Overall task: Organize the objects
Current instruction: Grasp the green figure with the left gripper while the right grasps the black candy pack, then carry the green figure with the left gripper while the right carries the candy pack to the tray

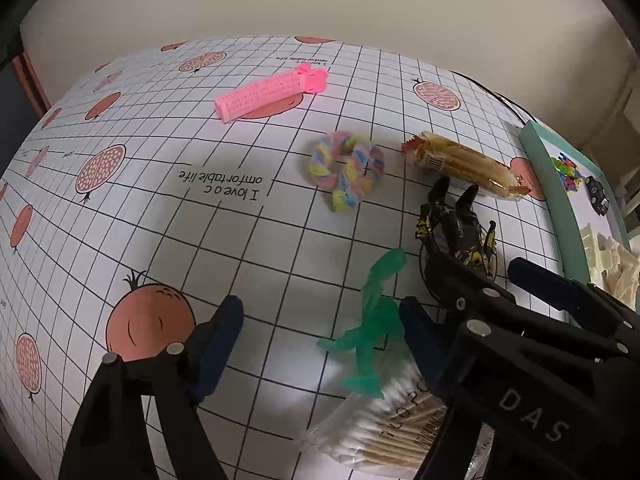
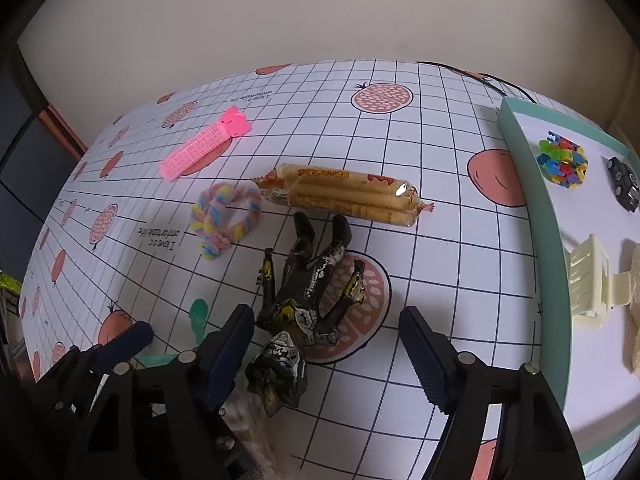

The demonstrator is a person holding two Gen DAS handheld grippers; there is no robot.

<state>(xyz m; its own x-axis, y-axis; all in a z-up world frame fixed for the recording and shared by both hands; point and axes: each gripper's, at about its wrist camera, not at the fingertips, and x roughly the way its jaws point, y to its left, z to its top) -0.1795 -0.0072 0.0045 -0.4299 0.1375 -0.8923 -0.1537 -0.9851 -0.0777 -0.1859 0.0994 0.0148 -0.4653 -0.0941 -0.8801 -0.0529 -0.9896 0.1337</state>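
Both grippers hang wide and empty: the right gripper [image 2: 326, 354] straddles the black action figure [image 2: 310, 296], probably next for the teal tray [image 2: 548, 216]. The left gripper [image 1: 320, 344] hovers by the green figure [image 1: 370, 320] on the desk [image 1: 200, 240].

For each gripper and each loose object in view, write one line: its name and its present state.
left gripper: open, empty
right gripper: open, empty
green figure: lying flat
black figure: lying flat
snack pack: sealed, on table
rope ring: on table
pink roller: on table
tray: holds several items
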